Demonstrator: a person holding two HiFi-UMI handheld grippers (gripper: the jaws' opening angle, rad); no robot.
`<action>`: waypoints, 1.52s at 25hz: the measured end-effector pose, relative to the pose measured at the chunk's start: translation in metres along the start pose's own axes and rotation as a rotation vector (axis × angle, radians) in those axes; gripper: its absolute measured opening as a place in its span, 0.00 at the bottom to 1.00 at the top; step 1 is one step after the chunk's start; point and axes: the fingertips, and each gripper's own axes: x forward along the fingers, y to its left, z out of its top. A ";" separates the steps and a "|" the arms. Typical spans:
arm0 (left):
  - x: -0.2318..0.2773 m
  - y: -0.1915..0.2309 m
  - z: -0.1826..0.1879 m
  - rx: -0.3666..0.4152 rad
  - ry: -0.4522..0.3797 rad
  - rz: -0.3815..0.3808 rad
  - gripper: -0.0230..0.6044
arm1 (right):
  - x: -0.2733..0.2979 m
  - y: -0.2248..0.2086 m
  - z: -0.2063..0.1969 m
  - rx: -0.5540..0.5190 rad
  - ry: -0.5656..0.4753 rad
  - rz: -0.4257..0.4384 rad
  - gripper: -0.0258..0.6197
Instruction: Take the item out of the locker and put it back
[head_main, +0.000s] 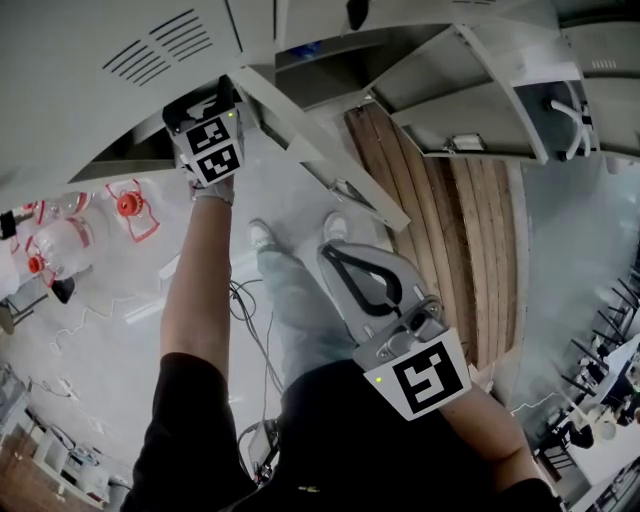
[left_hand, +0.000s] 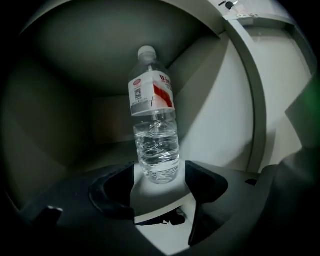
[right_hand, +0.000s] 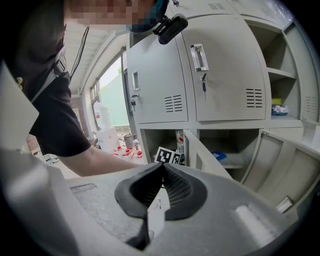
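Bottle (left_hand: 156, 125) of clear water, white cap on and a red-and-white label round its upper half, stands upright on the floor of a locker compartment (left_hand: 60, 65), at the centre of the left gripper view. Water fills it to about the label. In the right gripper view, two more open compartments show at the right of the frame. The lower one holds a blue thing (right_hand: 218, 156) and the upper shelf a blue-and-yellow one (right_hand: 279, 109); neither can be identified. Clear jugs with red caps (head_main: 60, 245) stand on the floor at the left edge of the head view.

The back of the bottle's compartment is dark, and the label's print is too small to read. In the head view the bottle is out of sight. The left gripper's front end is buried in the compartment behind the open door (head_main: 320, 160), so only its marker cube (head_main: 213, 145) shows.

The left gripper (left_hand: 160, 182) has its jaws spread wide. The bottle's base stands between the two tips with a gap on each side, and neither pad touches it. The right gripper (right_hand: 162, 166), low in the head view near the person's body, is clenched: its jaw tips meet and nothing is between them.
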 end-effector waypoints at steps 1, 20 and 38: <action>0.003 -0.001 0.000 -0.004 0.006 -0.001 0.54 | 0.000 -0.001 -0.001 0.006 -0.001 -0.004 0.04; -0.022 0.006 -0.013 0.004 -0.002 0.022 0.42 | -0.002 -0.002 -0.012 0.004 0.024 -0.009 0.04; -0.027 0.011 -0.008 0.006 0.002 -0.028 0.53 | 0.010 0.016 -0.003 -0.018 0.035 0.038 0.04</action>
